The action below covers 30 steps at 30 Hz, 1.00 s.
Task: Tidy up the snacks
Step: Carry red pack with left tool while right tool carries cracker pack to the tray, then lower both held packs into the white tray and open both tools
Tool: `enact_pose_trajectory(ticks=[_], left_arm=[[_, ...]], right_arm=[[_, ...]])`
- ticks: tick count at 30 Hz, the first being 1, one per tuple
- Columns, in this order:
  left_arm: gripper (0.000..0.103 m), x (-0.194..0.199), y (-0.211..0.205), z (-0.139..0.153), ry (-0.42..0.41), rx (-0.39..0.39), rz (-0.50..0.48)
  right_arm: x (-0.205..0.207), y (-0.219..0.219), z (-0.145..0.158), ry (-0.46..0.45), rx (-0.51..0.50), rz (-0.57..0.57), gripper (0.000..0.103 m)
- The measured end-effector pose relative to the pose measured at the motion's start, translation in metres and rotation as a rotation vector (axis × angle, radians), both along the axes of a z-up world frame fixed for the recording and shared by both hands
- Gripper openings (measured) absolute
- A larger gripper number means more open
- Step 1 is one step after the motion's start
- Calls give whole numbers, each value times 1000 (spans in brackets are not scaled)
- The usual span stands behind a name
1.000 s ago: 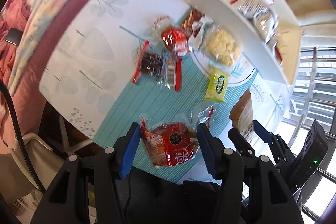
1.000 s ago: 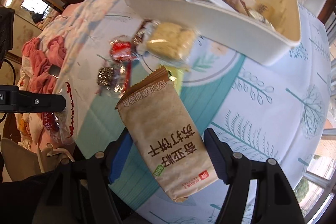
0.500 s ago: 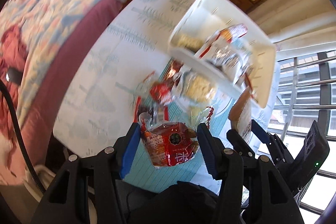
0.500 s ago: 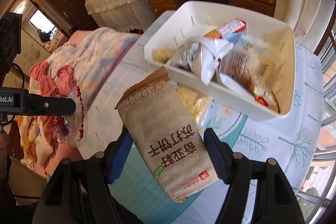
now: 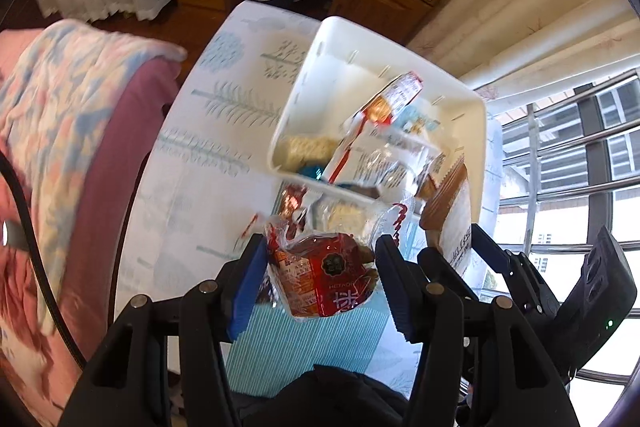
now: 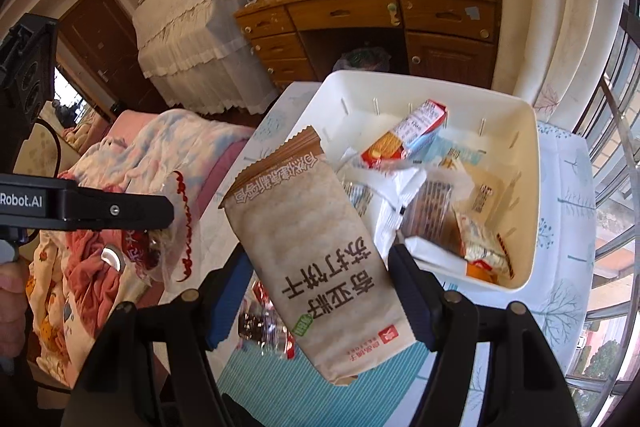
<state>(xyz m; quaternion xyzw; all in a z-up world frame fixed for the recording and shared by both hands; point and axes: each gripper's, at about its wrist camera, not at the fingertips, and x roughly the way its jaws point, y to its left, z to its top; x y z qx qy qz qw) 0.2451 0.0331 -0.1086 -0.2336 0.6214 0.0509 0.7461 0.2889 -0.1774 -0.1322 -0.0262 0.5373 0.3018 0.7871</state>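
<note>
your views are bright with daylight from the window [image 5: 580,195] at right, which blows out white. the bedding [image 5: 60,131] and tablecloth [image 5: 208,163] smear with motion blur in the left view. fisheye bending and black corners frame both.

A table [image 6: 568,187] covered in a white cloth printed with pale blue trees carries a white plastic bin [image 6: 532,187] full of snack packets, a teal striped mat [image 6: 280,383], and loose wrapped snacks [image 6: 260,327] beside the bin.

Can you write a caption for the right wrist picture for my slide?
Right gripper holds a brown cracker packet above the table, near the white snack bin.
</note>
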Motion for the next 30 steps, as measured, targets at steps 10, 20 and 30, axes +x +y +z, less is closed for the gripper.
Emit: enact_pose_trajectory(ticks=[10,20,30], left_arm=[[54,29,-3,-5,-174,-52,-80],[55,43,-12,-21,-273,-56,-127],[79,44,-19,-14,-322,-52,-111]], right_arm=[[11,3,2,-114,-22,-40,59],[26,-2,-9,-103,-29,-98,55],[33,-16,-7,-87,-19,-123,59]])
